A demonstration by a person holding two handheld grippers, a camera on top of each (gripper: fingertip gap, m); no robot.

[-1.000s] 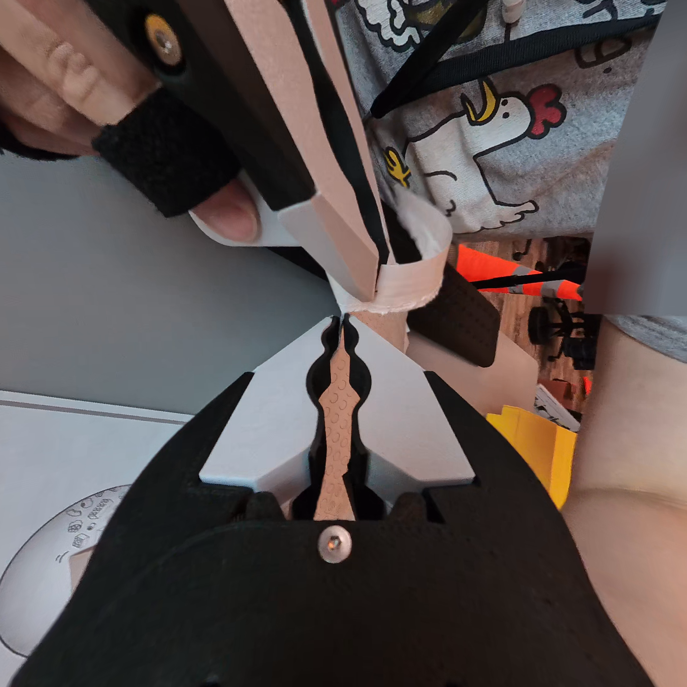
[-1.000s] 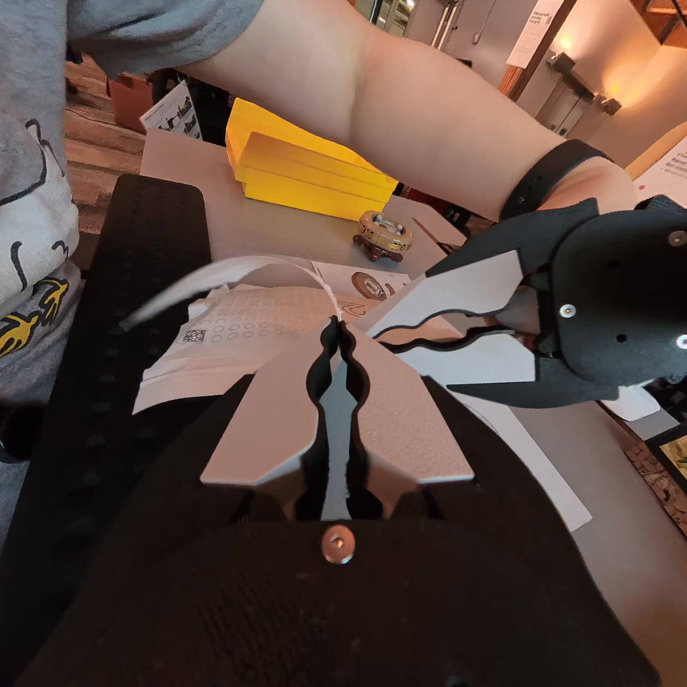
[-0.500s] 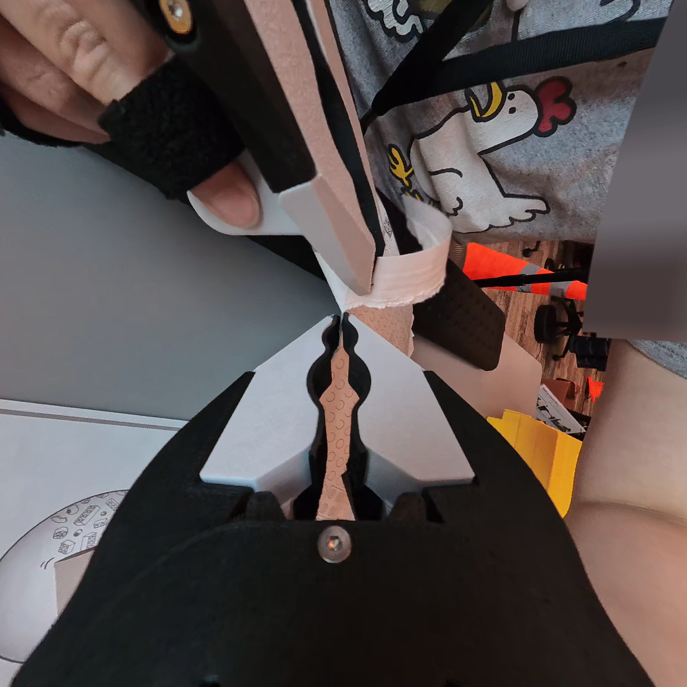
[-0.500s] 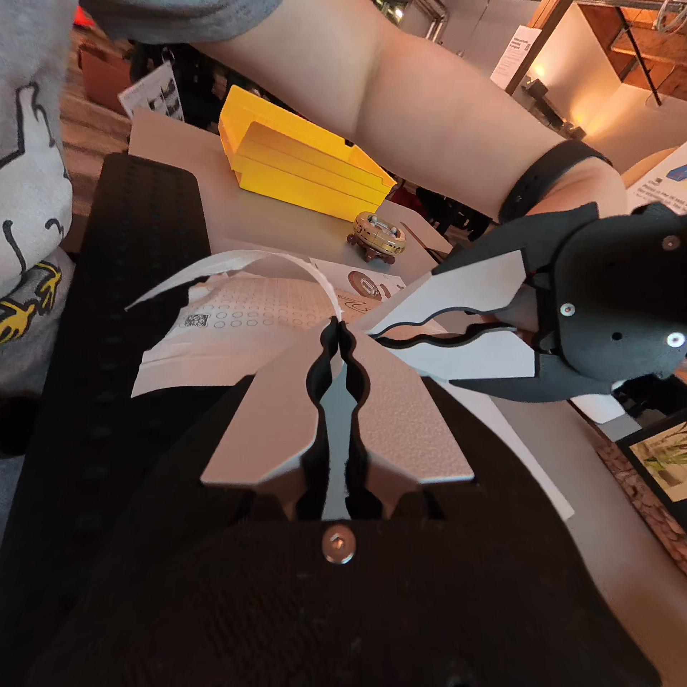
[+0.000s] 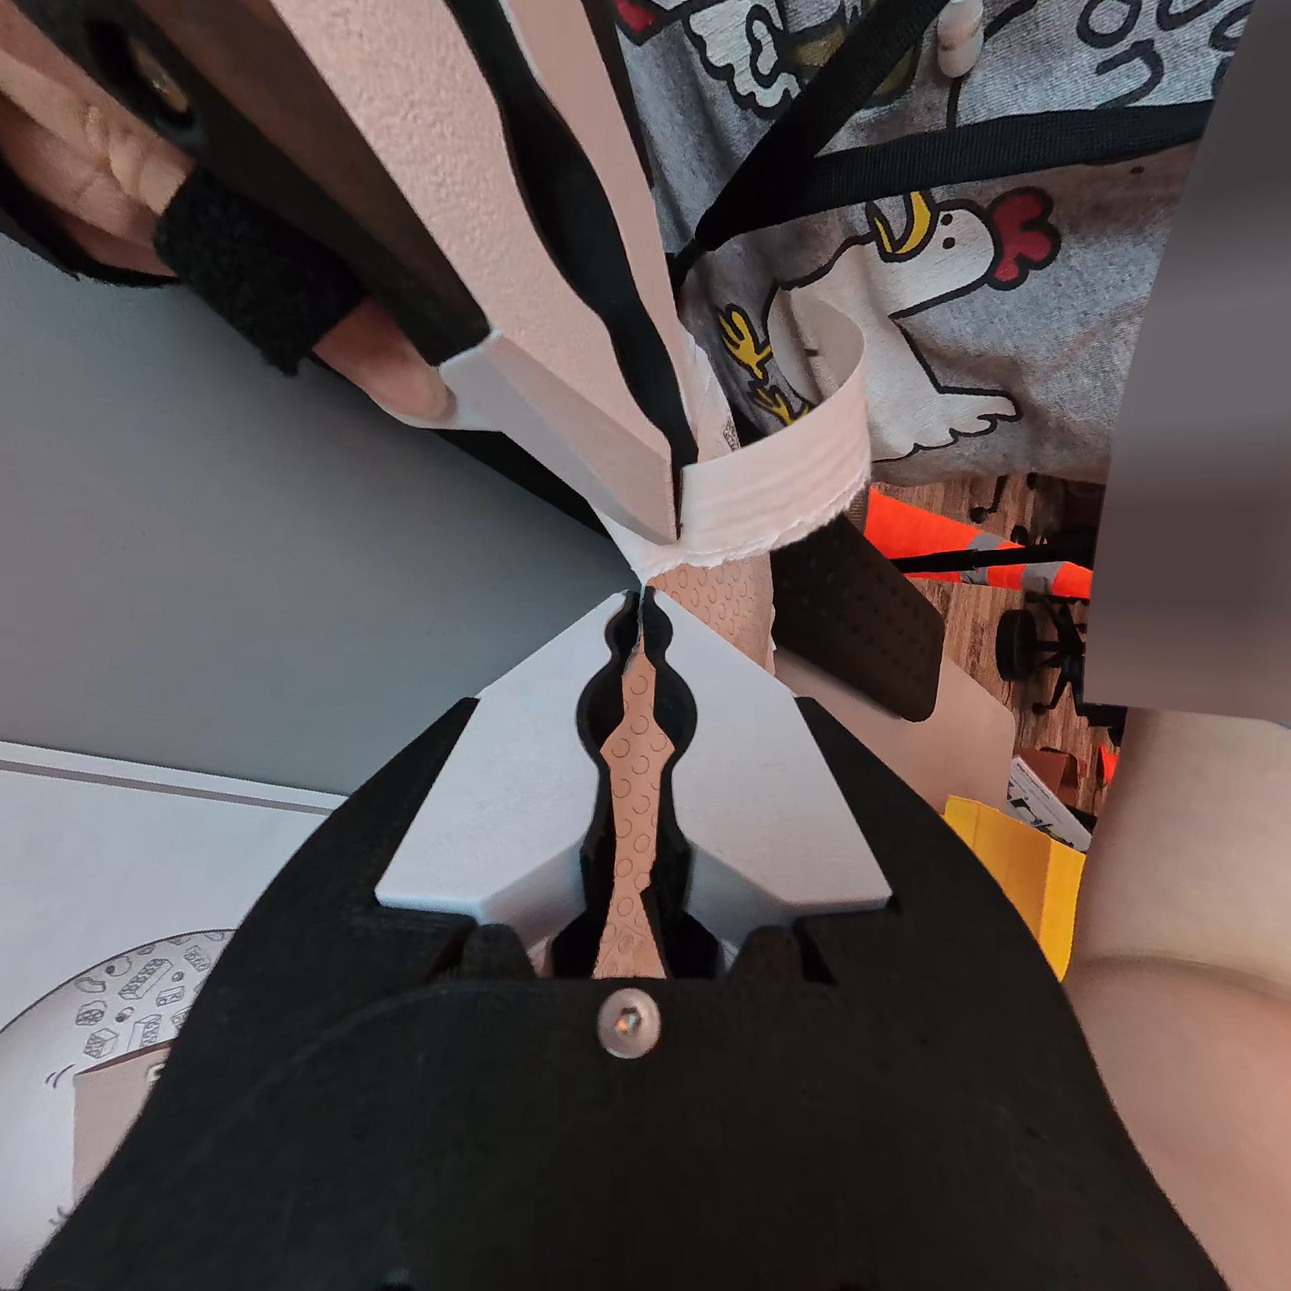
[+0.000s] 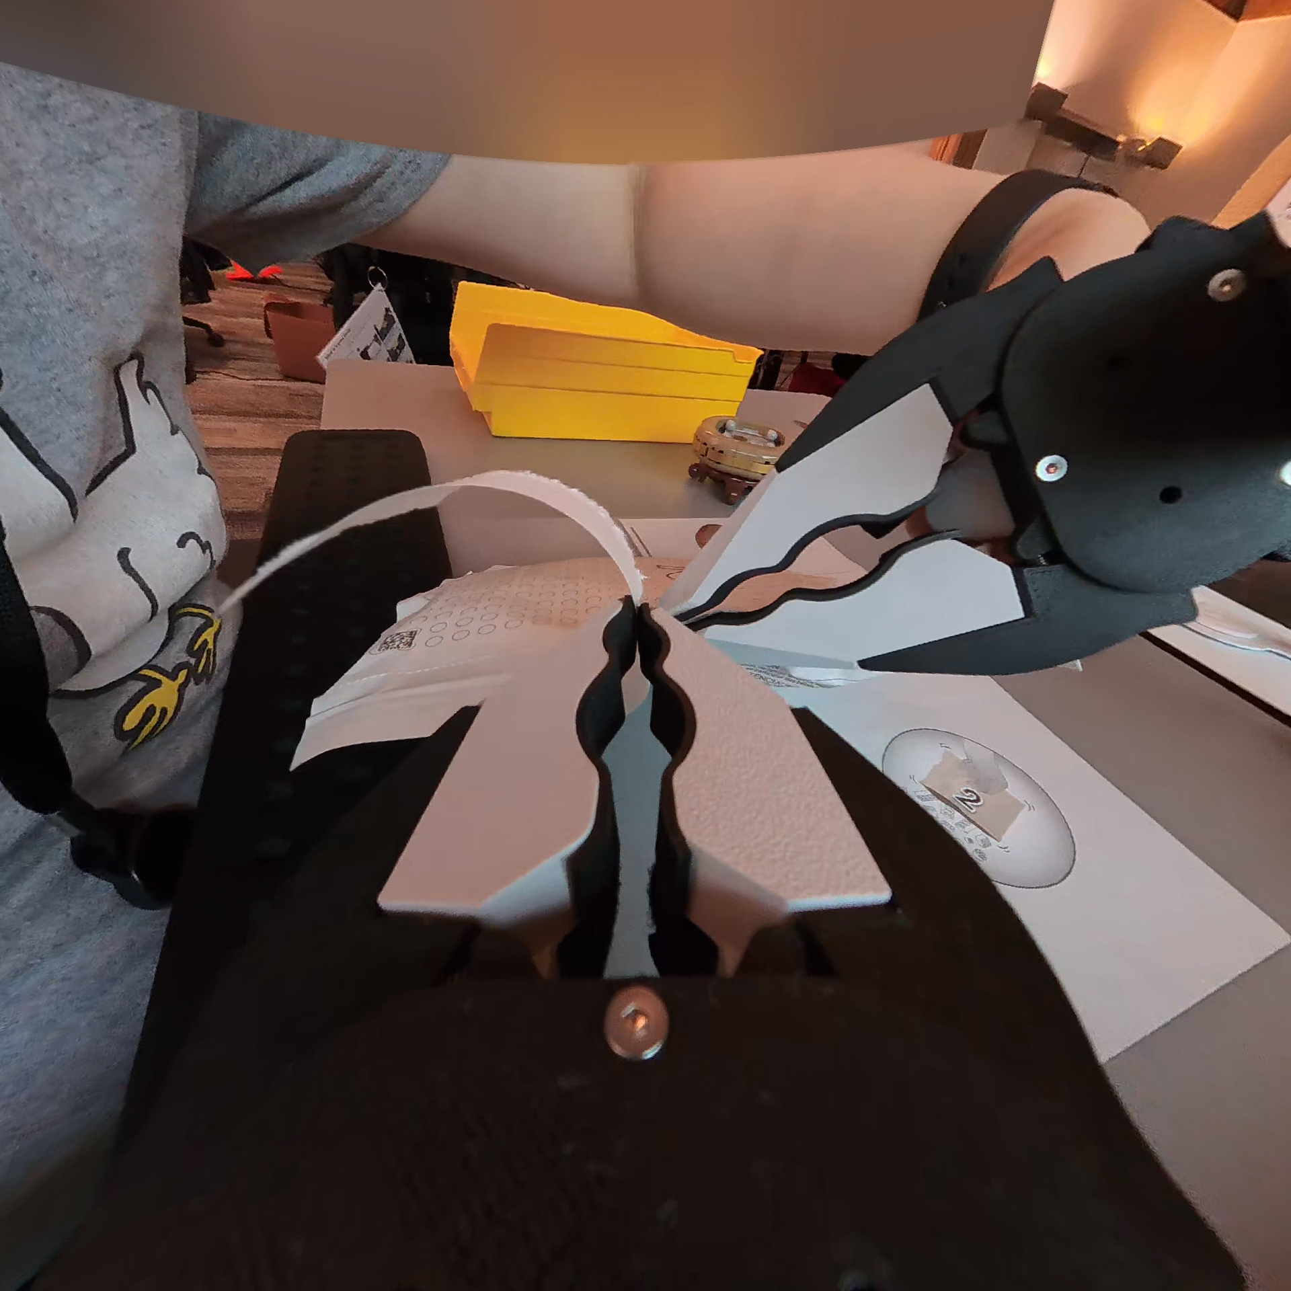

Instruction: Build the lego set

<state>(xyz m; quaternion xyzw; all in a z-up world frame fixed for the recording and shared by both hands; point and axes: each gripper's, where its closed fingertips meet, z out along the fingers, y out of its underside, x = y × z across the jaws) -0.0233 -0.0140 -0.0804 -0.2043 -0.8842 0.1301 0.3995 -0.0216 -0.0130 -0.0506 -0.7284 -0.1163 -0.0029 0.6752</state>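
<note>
Both the left gripper [image 5: 641, 594] and the right gripper [image 6: 639, 608] show matt black bodies with pale grey-white finger faces edged in black. The paper bag [image 6: 517, 622] clamped ahead of the right gripper is white, printed with rows of small grey circles, and its torn strip [image 6: 531, 489] is plain white. Beyond the bag stand bright yellow bins [image 6: 608, 377]; to the right gripper's left the person's shirt [image 6: 98, 391] is heather grey with white, black-outlined, yellow-footed birds.

Right gripper [image 6: 639, 615] jaws pinch torn strip [image 6: 503, 489] (paper bag [image 6: 503, 629] beneath).
</note>
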